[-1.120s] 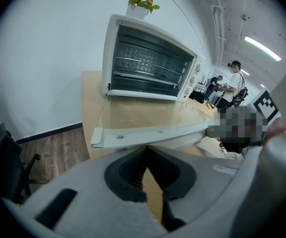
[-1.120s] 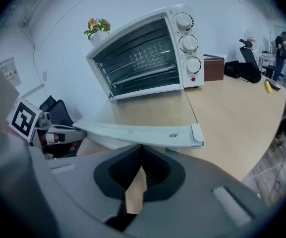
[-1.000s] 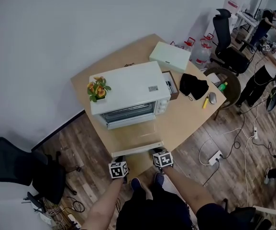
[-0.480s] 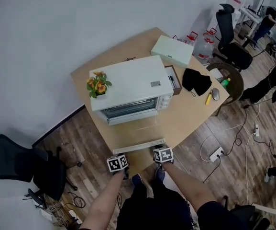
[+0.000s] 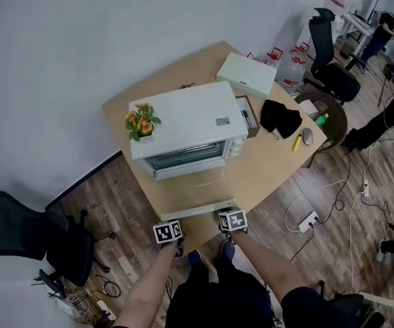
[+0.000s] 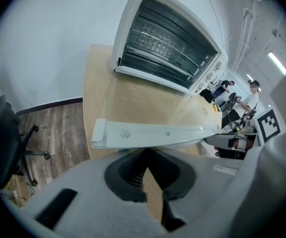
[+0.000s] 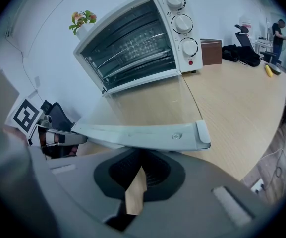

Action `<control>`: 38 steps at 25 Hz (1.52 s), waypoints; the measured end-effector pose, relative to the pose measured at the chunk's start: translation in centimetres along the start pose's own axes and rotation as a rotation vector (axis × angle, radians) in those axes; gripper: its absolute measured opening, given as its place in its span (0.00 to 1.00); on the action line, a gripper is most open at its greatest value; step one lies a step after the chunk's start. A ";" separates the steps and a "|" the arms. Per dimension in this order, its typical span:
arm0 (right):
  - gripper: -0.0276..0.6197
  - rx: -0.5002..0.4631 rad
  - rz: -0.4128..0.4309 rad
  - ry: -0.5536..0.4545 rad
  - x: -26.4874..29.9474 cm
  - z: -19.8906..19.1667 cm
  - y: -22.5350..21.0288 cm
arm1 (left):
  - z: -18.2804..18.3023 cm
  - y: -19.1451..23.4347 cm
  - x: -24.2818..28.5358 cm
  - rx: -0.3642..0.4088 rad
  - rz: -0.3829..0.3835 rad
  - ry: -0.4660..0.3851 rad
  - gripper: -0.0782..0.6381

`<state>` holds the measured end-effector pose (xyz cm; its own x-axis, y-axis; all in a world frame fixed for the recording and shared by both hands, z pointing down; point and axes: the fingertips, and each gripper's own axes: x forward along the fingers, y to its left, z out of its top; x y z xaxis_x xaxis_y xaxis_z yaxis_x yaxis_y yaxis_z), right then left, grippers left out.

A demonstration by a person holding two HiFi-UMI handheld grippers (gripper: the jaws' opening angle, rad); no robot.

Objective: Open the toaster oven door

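The toaster oven door (image 5: 188, 186) is unmoved and flat open, so the task looks done; left hand-held gripper (image 6: 150, 163) and right hand-held gripper (image 7: 139, 165) are nearly closed, empty.

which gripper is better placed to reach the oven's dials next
Right, probably. The right gripper holds the door handle at the end on the side of the dials; the left gripper holds the opposite end, away from them.

Bright even light, soft shadows, faint sheen on clear glass toaster oven door (image 7: 145, 109); fisheye edges, blurred foreground.
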<state>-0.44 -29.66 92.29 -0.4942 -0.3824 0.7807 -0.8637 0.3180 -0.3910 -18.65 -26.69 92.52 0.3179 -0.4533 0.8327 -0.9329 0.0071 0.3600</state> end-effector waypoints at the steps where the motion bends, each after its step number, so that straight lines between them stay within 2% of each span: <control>1: 0.06 0.005 0.005 0.005 0.0 0.0 0.0 | 0.0 0.0 0.0 -0.001 0.002 0.001 0.11; 5: 0.06 0.024 0.036 0.027 0.3 -0.2 0.2 | -0.1 0.1 0.0 0.008 0.006 0.003 0.11; 12: 0.06 0.031 0.032 0.046 0.2 -0.2 0.1 | 0.0 0.1 0.0 0.003 0.012 0.019 0.11; 16: 0.06 0.073 0.044 0.029 -0.2 -0.1 0.1 | 0.0 -0.1 -0.4 -0.001 0.001 0.029 0.11; 22: 0.06 0.061 0.042 0.033 -0.3 0.1 0.1 | 0.2 0.0 -0.8 -0.015 -0.007 0.026 0.11; 29: 0.06 0.093 0.048 0.030 -0.6 -0.4 0.2 | -0.1 -0.4 -0.9 -0.038 -0.027 0.026 0.11; 34: 0.06 0.110 0.055 0.030 -1.1 -0.6 0.4 | -0.9 -1.2 -1.1 -0.024 -0.036 0.045 0.11; 38: 0.06 0.068 0.048 0.032 -2.0 -0.4 0.8 | -1.3 -1.5 -1.7 -0.027 -0.036 0.053 0.11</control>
<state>-0.16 -28.33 90.60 -0.5328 -0.3400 0.7749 -0.8443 0.2751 -0.4598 -17.60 -24.78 91.13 0.3599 -0.4062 0.8399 -0.9162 0.0161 0.4004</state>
